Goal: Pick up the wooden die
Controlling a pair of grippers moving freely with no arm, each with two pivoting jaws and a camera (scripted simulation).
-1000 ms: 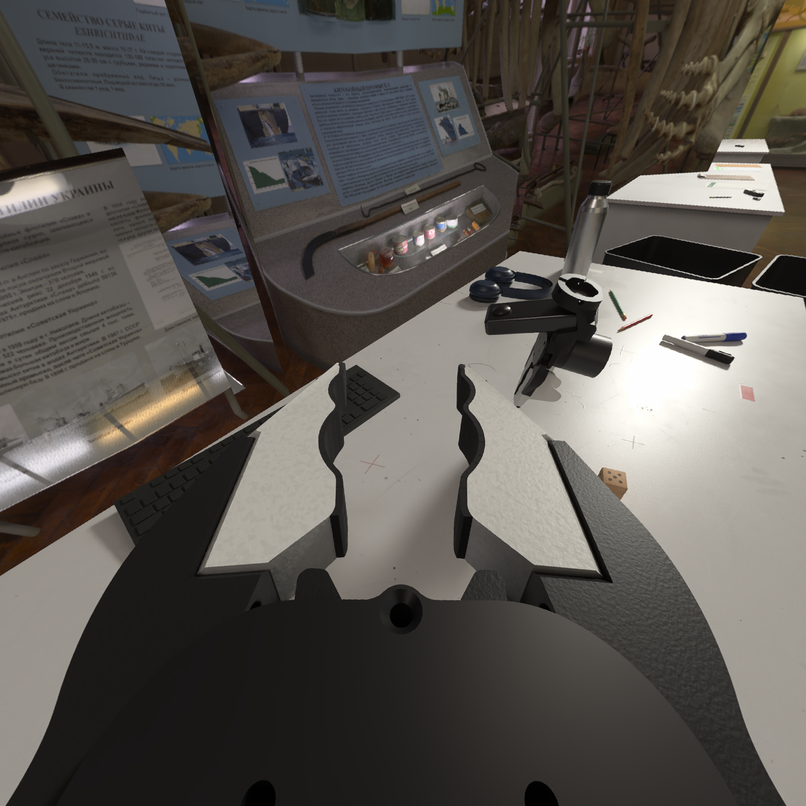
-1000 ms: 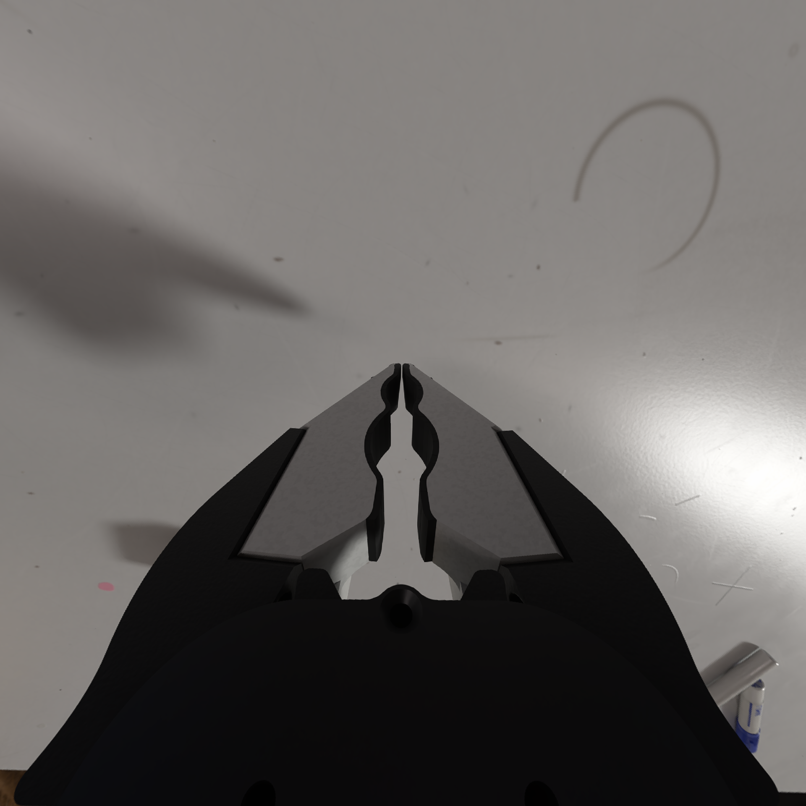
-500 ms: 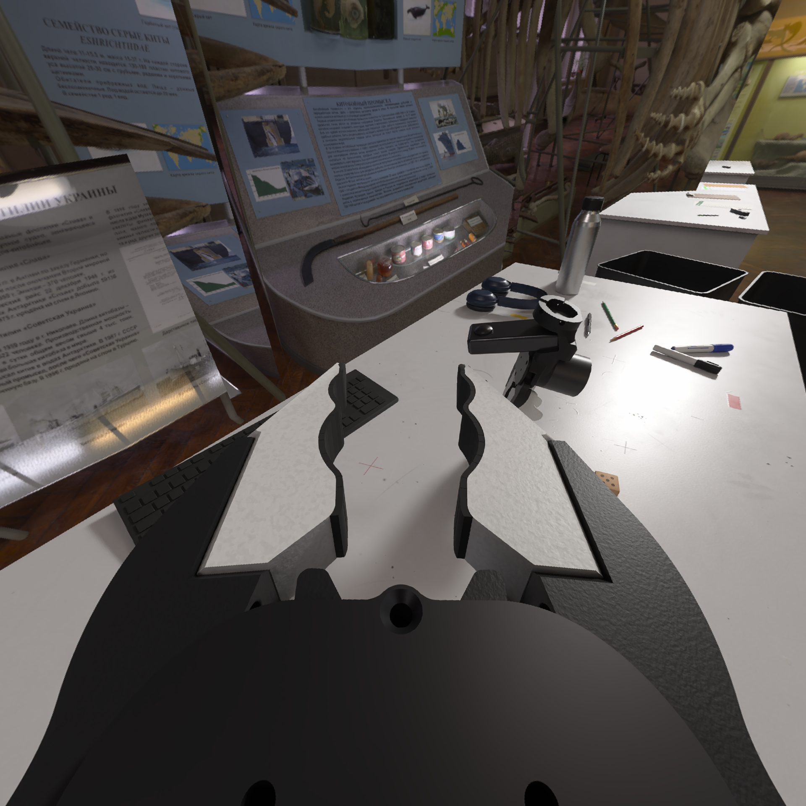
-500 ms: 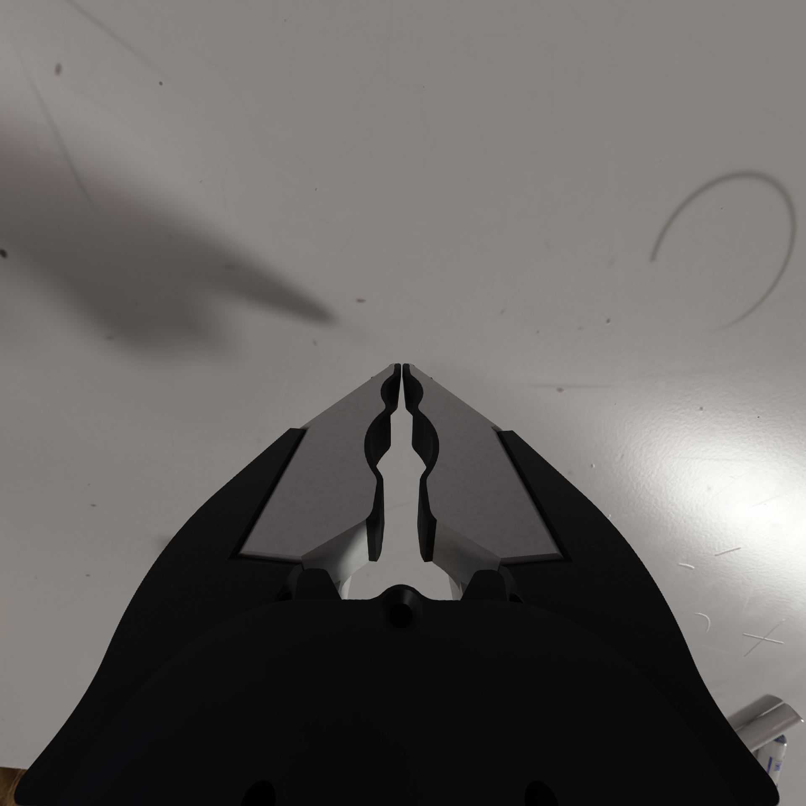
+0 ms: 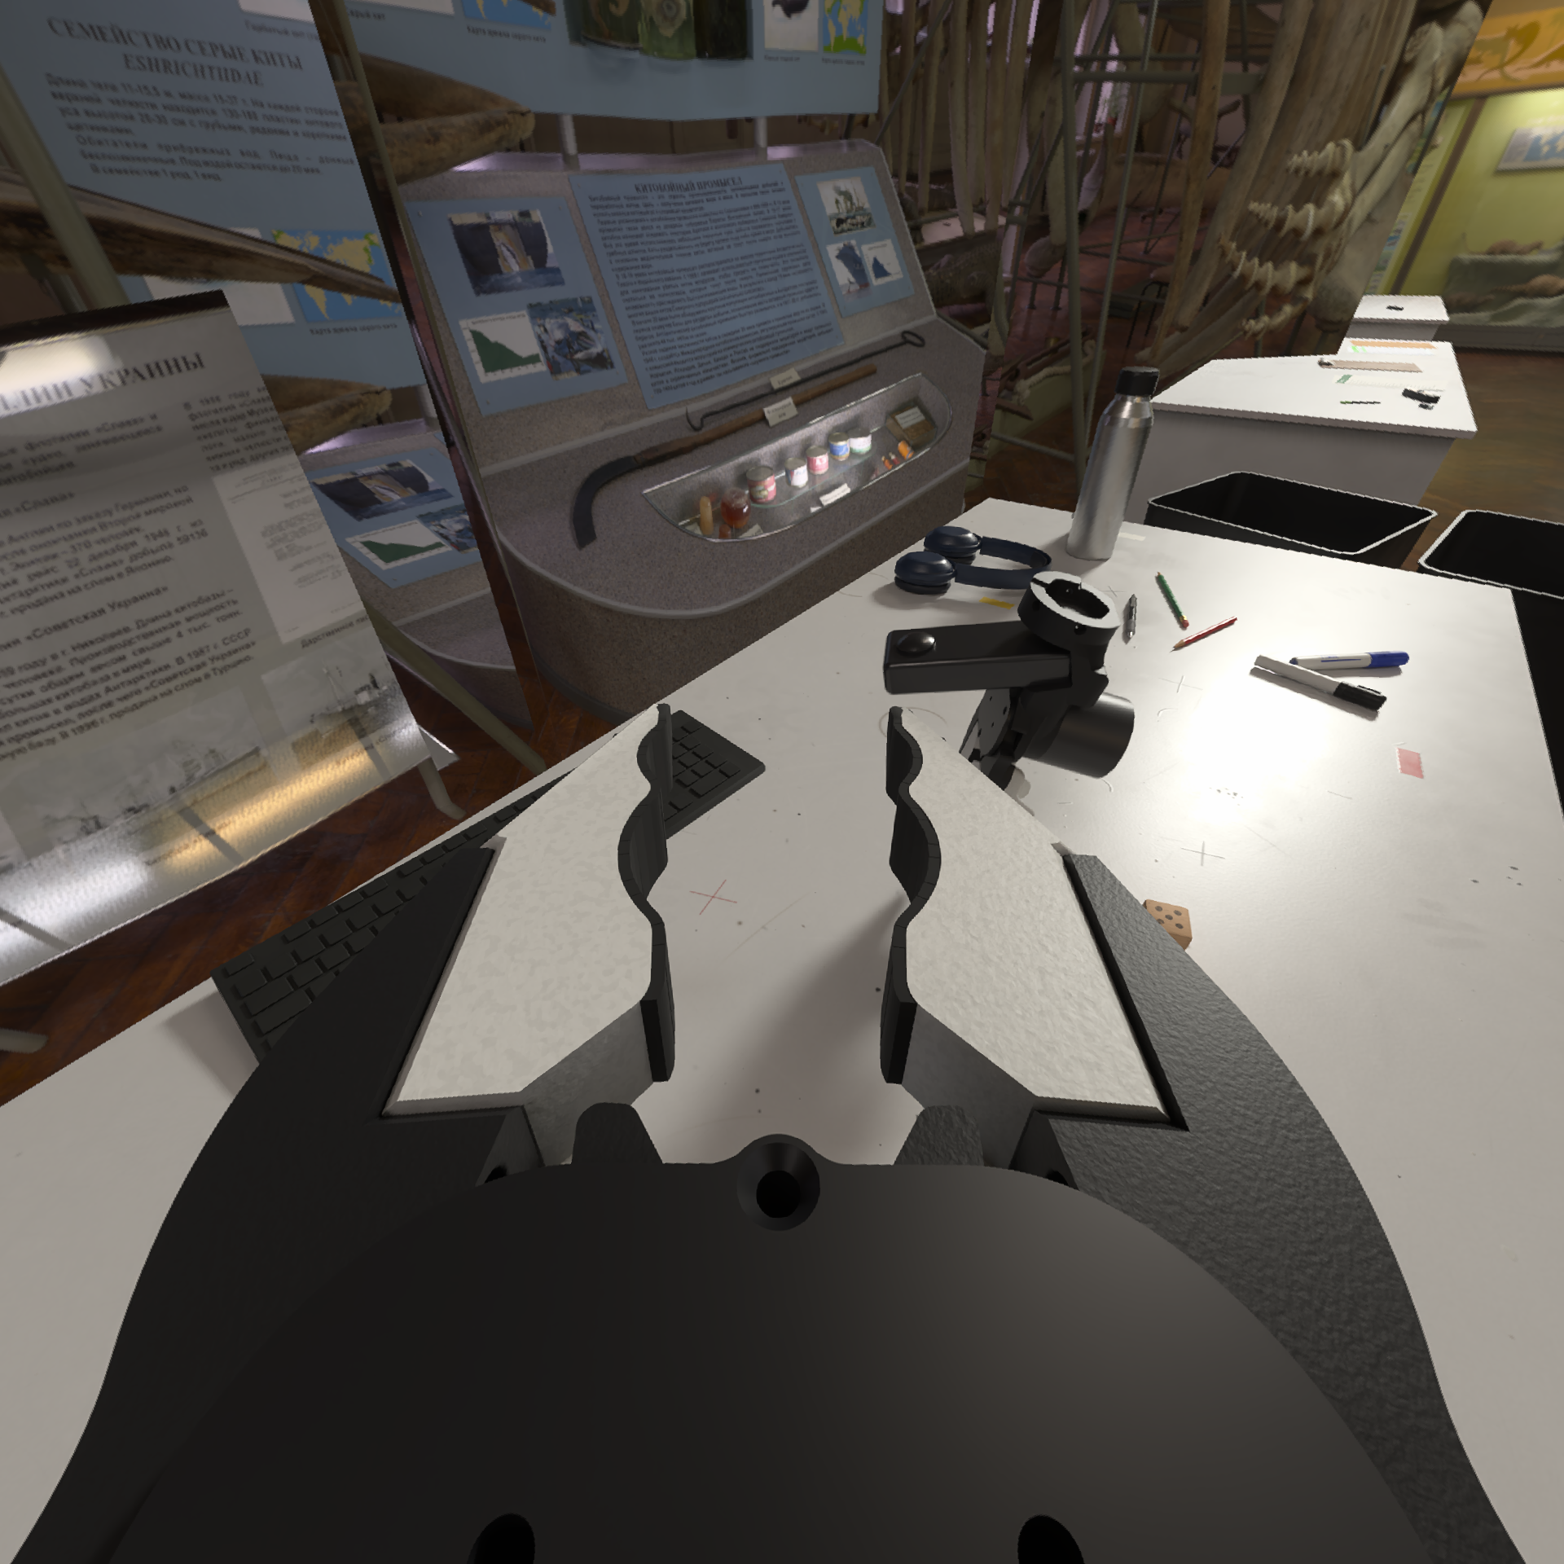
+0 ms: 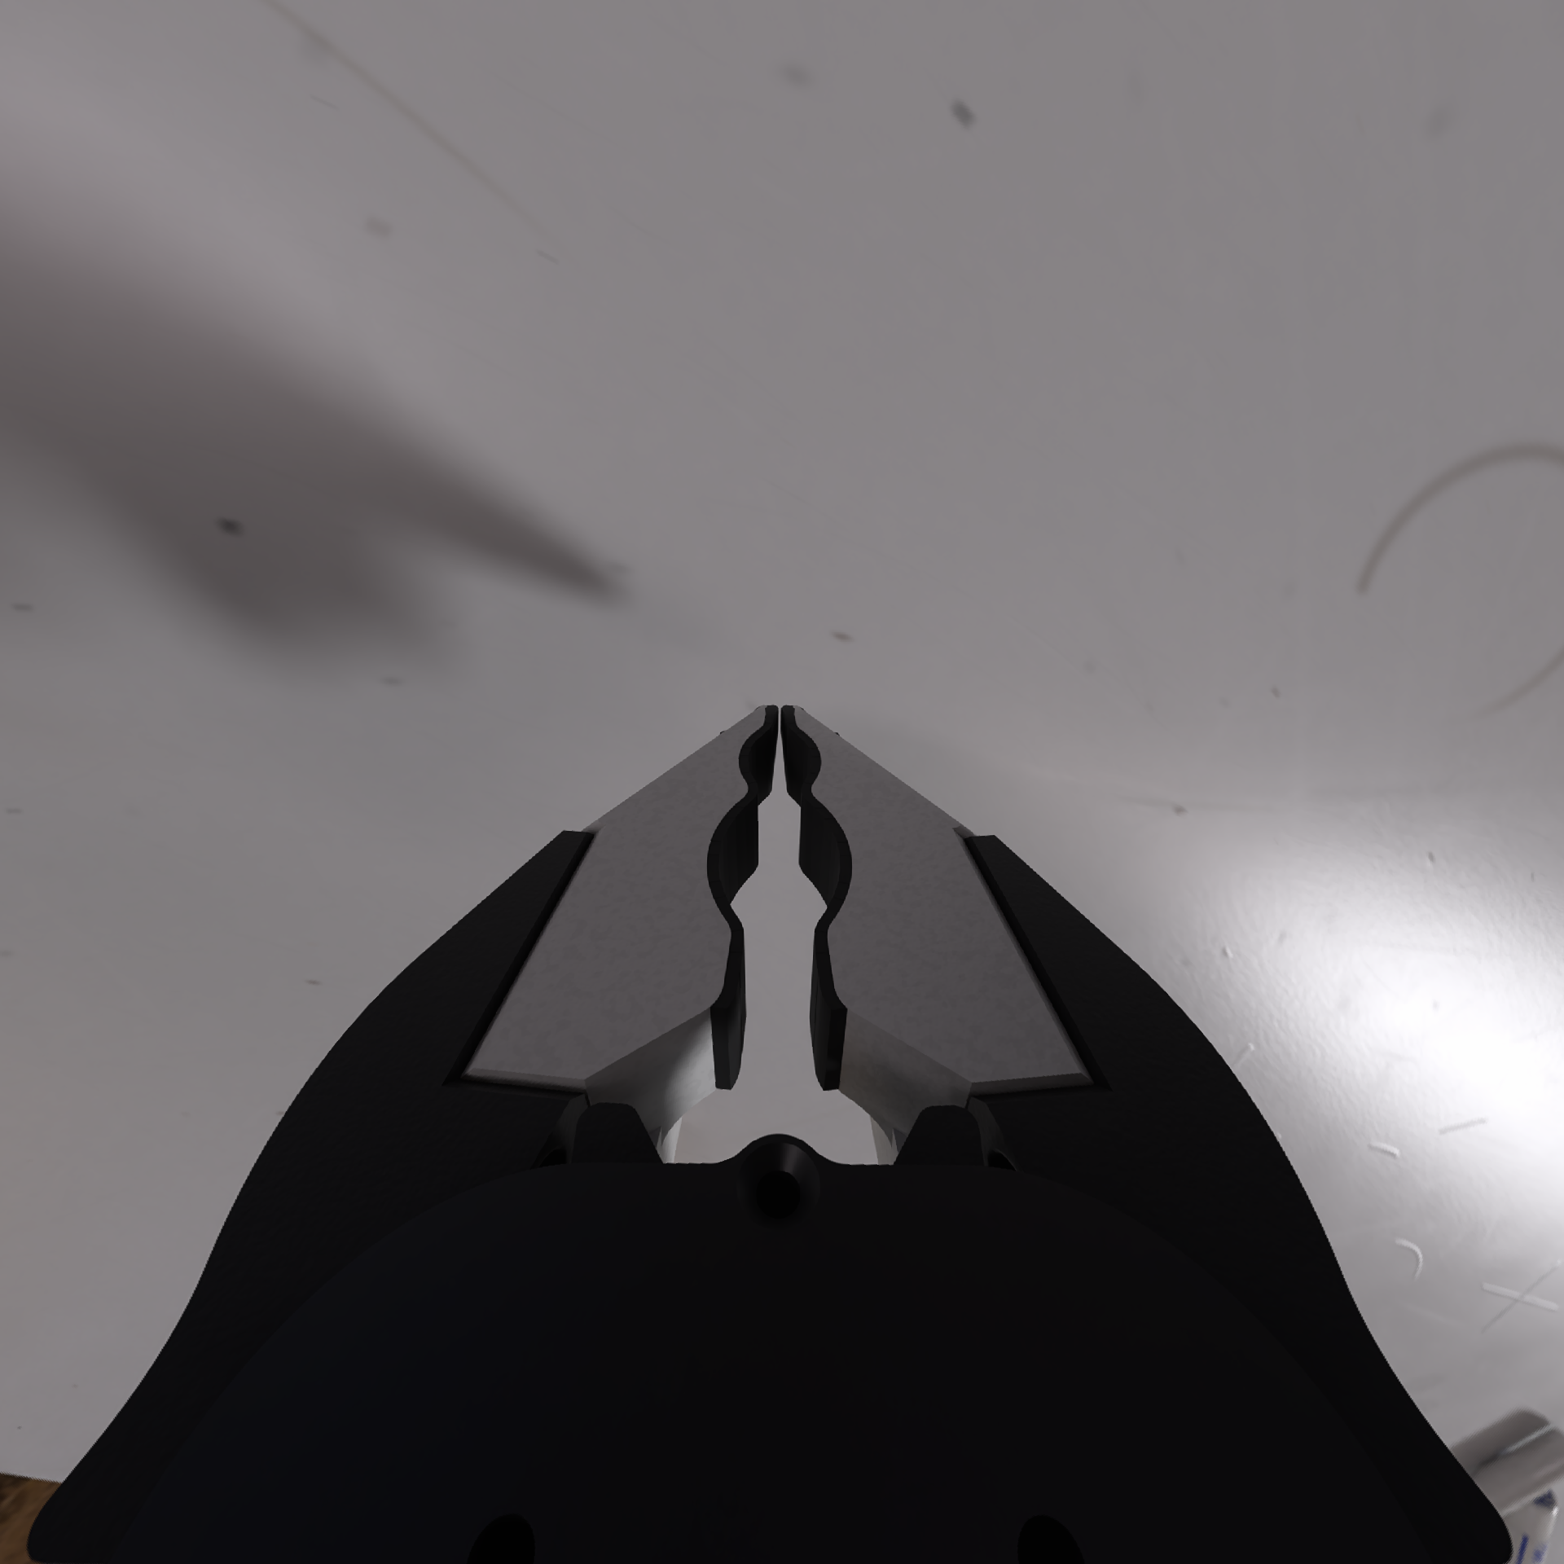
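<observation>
Since a second ago the left wrist view has pulled back a little: the other gripper over the table sits farther off, and the wooden die (image 5: 1170, 921) has slid closer to the black edge of the left gripper's right finger, half hidden by it for a moment in between.

Left wrist view: the left gripper (image 5: 774, 724) hangs above the white table (image 5: 1320, 973) with its jaws spread wide and nothing between them. Only bare tabletop with a faint red cross shows in the gap. The die rests on the table just outside the right finger, to the right of the jaw line and about level with the finger's root rather than its tip. A black keyboard (image 5: 702, 762) lies past the left finger. Farther off, the right gripper (image 5: 1011, 766) points its tips down at the table, with headphones (image 5: 965, 560), a metal bottle (image 5: 1110, 470), pencils and markers (image 5: 1320, 681) beyond.

Right wrist view: the right gripper (image 6: 779, 709) has its jaws pressed together, holding nothing, above plain tabletop with a soft shadow and a thin curved mark. The die is not in sight here.

Judging from this, the left gripper is much the nearer one. The die lies off to its right and slightly behind its tips, so the gap would have to shift right and draw back before lowering around it.
</observation>
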